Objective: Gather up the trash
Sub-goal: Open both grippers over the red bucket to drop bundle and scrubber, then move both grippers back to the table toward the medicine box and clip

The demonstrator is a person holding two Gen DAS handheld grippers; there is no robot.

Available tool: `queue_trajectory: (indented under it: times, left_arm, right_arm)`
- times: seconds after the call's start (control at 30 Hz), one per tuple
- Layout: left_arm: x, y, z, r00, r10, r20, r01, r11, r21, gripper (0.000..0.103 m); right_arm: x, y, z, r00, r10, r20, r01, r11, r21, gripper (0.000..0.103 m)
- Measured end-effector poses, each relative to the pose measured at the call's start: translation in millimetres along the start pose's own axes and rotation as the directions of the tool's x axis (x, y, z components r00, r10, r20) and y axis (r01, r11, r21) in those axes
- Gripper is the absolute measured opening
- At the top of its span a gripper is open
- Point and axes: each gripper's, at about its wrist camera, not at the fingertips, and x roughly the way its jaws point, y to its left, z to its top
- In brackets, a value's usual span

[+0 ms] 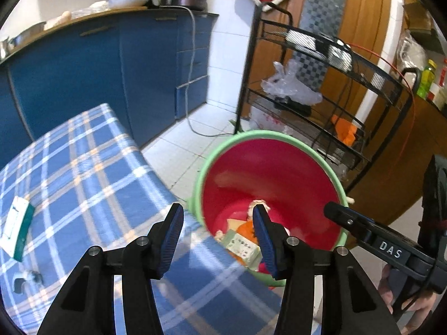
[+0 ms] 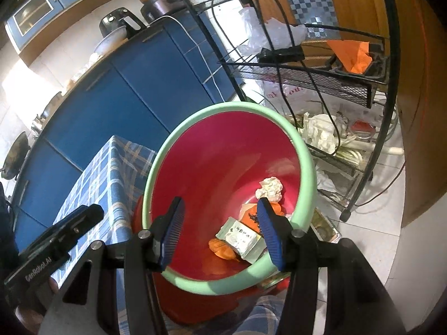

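Note:
A red bin with a green rim point(image 1: 223, 145) stands on the floor beside a table with a blue plaid cloth point(image 1: 83, 167). At its bottom lie a green-and-white packet point(image 2: 240, 237), orange scraps point(image 2: 223, 248) and a crumpled white paper ball point(image 2: 269, 188). My left gripper point(image 1: 218, 208) is open with nothing between its pads, over the table's edge and the bin's near rim. My right gripper point(image 2: 220, 202) is open and empty above the bin's mouth. A white-and-green box point(image 1: 16, 227) lies on the cloth at the far left.
A black wire rack point(image 2: 307, 69) with plastic bags, cables and orange cloth stands just behind the bin. Blue cabinets point(image 1: 83, 64) line the wall, with a white cable point(image 1: 192, 55) hanging down to the tiled floor. A small box point(image 2: 324, 223) sits against the bin's right side.

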Motion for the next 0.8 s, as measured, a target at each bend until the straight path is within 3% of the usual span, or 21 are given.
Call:
queue_trajectory:
  times: [0.47, 0.8]
  left_arm:
    - [-45, 74, 2, 0.989, 0.139, 0.046, -0.133, 0.985, -0.112, 0.053]
    - [-75, 134, -6, 0.966, 0.256, 0.040, -0.246, 0.954, -0.172, 0.053]
  right_arm:
    - [-9, 49, -7, 0.999, 0.033, -0.003, -0.033, 0.995, -0.094, 0.060]
    - [-14, 93, -15, 0.997, 0.078, 0.001, -0.076, 0.984, -0.162, 0.064]
